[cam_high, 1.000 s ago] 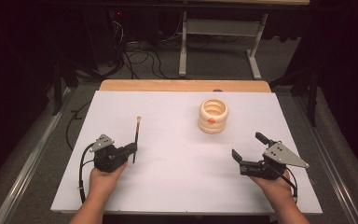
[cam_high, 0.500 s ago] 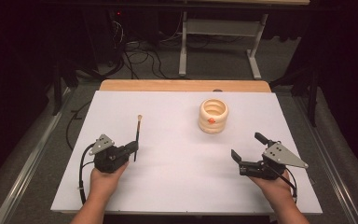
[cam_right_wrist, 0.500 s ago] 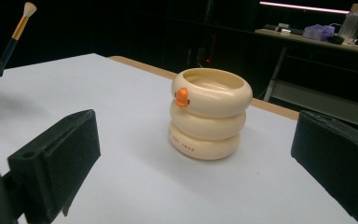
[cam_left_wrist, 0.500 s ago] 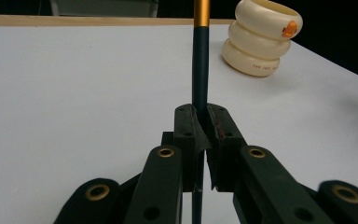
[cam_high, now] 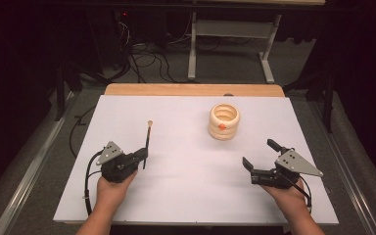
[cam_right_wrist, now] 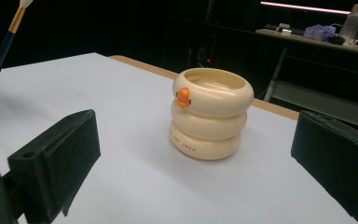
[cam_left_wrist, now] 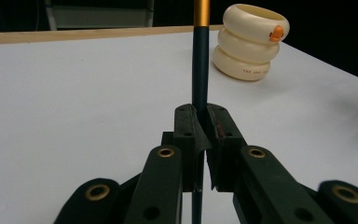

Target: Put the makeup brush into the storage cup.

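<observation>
A cream ringed cup [cam_high: 223,122] (three stacked rolls with a small orange mark on its top ring) stands upright on the white counter [cam_high: 186,191], toward the far side and right of centre. Taking the cup as landmark: the left hand-held gripper [cam_high: 145,155] sits well to the cup's near-left, its jaws closed tight on a thin dark brush [cam_high: 147,144] whose gold band and pale tip point away from the person, its tip well apart from the cup. The right hand-held gripper [cam_high: 260,155] lies near the cup's near-right, jaws spread wide with nothing between them, the cup framed in the gap in the right gripper view [cam_right_wrist: 210,113]. Each gripper is held by a hand [cam_high: 111,188] resting low over the counter.
</observation>
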{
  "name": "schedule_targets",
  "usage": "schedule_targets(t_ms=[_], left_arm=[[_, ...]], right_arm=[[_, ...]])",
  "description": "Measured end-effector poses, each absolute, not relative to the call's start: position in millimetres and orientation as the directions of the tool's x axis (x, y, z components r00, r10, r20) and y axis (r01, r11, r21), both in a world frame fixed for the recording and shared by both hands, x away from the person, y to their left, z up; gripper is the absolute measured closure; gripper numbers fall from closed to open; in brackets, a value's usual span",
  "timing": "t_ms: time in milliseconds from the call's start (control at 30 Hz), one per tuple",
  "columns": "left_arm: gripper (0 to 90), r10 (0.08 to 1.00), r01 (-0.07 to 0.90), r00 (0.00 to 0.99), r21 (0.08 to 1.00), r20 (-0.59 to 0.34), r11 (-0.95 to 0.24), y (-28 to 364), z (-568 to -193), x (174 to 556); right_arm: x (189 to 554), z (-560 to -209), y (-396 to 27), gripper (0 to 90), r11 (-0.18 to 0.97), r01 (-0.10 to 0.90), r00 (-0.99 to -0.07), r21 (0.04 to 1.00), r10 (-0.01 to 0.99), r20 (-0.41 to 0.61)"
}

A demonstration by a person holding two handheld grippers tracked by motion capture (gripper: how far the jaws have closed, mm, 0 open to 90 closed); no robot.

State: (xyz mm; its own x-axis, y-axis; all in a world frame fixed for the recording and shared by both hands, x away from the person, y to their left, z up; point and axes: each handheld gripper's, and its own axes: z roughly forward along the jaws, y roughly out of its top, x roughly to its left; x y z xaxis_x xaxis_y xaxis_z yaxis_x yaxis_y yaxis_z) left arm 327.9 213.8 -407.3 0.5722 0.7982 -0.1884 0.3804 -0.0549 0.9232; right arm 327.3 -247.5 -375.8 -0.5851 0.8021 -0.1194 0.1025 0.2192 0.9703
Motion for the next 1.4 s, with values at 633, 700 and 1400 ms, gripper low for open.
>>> schedule_targets(t_ms=[633, 700, 1400], left_arm=[[83.6, 0.781, 0.361, 0.607, 0.927, -0.148, -0.104, 192, -397, 324], [83.6, 0.78, 0.354, 0.609, 0.929, -0.144, -0.105, 190, -394, 325], [83.6, 0.757, 0.313, 0.643, 0.942, -0.115, -0.122, 169, -372, 330]], right_arm=[[327, -376, -247, 2.6, 0.219, 0.103, -0.585, 0.97, 0.802, -0.12], [327, -376, -247, 2.5, 0.222, 0.105, -0.585, 0.969, 0.802, -0.121], [328, -377, -246, 2.5, 0.223, 0.111, -0.589, 0.969, 0.8, -0.116]])
